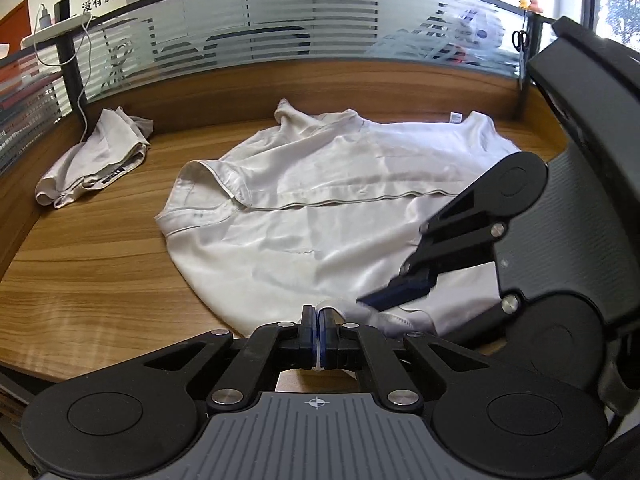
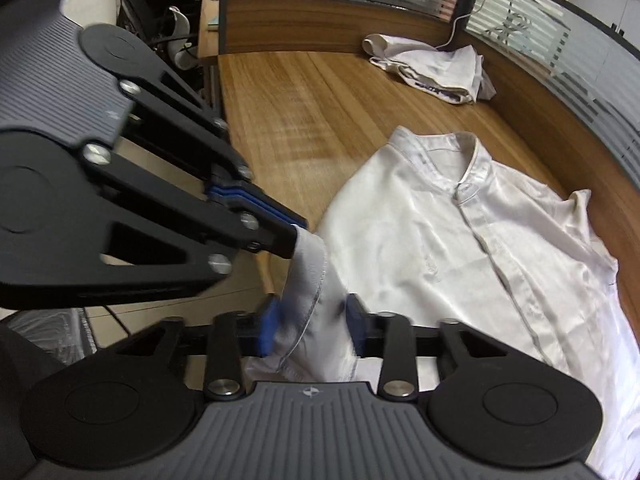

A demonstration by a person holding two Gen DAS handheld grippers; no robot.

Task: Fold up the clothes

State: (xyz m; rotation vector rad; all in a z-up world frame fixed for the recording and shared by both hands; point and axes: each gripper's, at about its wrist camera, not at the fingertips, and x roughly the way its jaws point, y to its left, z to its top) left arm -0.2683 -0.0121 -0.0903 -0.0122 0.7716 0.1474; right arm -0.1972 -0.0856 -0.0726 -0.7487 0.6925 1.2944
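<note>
A white button-up shirt (image 1: 320, 200) lies spread out on the wooden desk (image 1: 100, 260), collar to the left in the left wrist view. My left gripper (image 1: 319, 320) is shut on the shirt's near edge, a thin strip of white cloth pinched between its pads. The right wrist view shows the same shirt (image 2: 460, 260) with its placket running down. There the left gripper (image 2: 294, 240) holds a lifted corner of hem. My right gripper (image 2: 312, 328) stands open, its blue pads (image 2: 267, 330) on either side of that hanging hem. The right gripper (image 1: 384, 294) sits close beside the left one.
A folded white garment (image 1: 96, 156) lies at the desk's far left corner, also in the right wrist view as the folded garment (image 2: 436, 68). A frosted glass partition (image 1: 280, 28) rings the desk. A white cable (image 1: 82, 92) hangs down near the folded garment. Bare wood (image 2: 300, 100) shows between the clothes.
</note>
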